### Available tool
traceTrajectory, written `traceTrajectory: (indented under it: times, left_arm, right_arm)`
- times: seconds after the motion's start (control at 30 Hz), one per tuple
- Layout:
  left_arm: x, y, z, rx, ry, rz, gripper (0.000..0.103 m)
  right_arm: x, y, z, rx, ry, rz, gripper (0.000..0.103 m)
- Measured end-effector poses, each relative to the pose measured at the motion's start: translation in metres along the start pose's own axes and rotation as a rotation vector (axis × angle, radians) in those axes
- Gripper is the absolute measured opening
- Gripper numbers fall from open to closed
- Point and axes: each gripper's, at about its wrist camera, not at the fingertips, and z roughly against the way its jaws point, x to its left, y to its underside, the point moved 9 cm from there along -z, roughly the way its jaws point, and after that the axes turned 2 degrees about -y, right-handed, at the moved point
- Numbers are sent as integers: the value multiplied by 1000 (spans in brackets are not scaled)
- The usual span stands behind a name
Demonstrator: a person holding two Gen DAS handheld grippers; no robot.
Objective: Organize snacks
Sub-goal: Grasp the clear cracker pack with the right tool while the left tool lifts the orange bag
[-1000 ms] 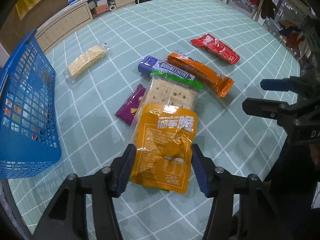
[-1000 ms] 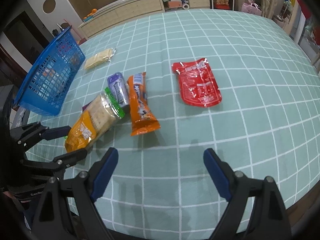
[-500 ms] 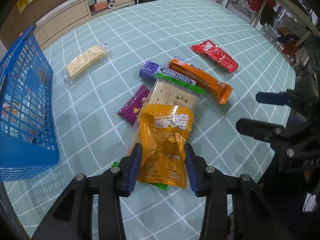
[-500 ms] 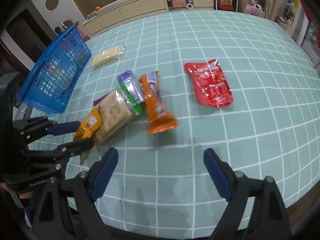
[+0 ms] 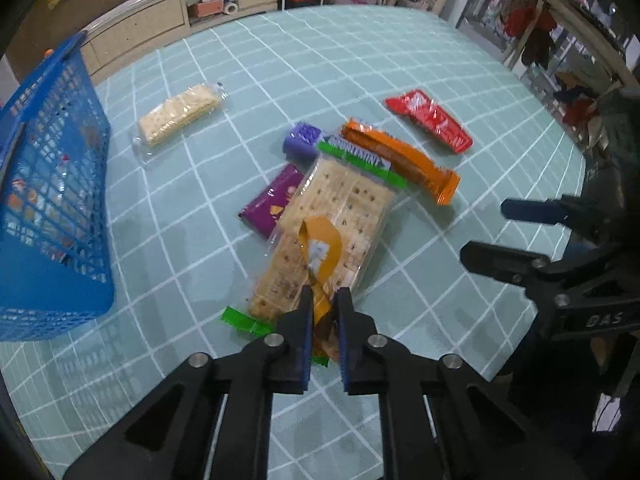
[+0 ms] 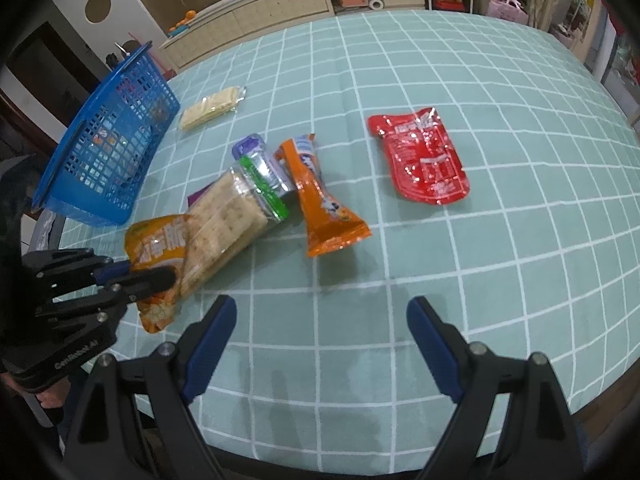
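Observation:
My left gripper (image 5: pixel 323 312) is shut on the near end of a yellow-orange snack pouch (image 5: pixel 320 248), which stands crumpled and edge-on between the pads. The right wrist view shows the same pouch (image 6: pixel 160 244) pinched at the table's left front by the left gripper (image 6: pixel 152 276). Beneath the pouch lies a clear cracker pack with green ends (image 5: pixel 340 208). The blue basket (image 5: pixel 48 200) stands at the left with several packets inside. My right gripper (image 6: pixel 320 320) hangs open over bare cloth near the front edge, holding nothing.
On the teal checked cloth lie a purple packet (image 5: pixel 274 200), a purple gum pack (image 5: pixel 304 140), an orange bar (image 5: pixel 404 160), a red pouch (image 5: pixel 430 120) and a small cracker pack (image 5: pixel 178 118). Shelves and cabinets stand beyond the table.
The left jaws closed from either side of the yellow-orange pouch onto it, squeezing it from flat into a narrow fold. The right gripper stayed open and still.

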Motion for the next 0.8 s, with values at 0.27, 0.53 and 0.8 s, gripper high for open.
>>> traceTrajectory:
  times: [0.27, 0.53, 0.8]
  left_arm:
    - [20, 4, 36, -89, -27, 38, 9]
    - [51, 23, 57, -148, -96, 77, 9]
    - [83, 36, 56, -168, -131, 145, 9]
  right_arm:
    - [25, -9, -3, 20, -57, -27, 90]
    - [62, -26, -28, 58, -71, -135, 90]
    - [81, -37, -61, 108, 46, -219, 90]
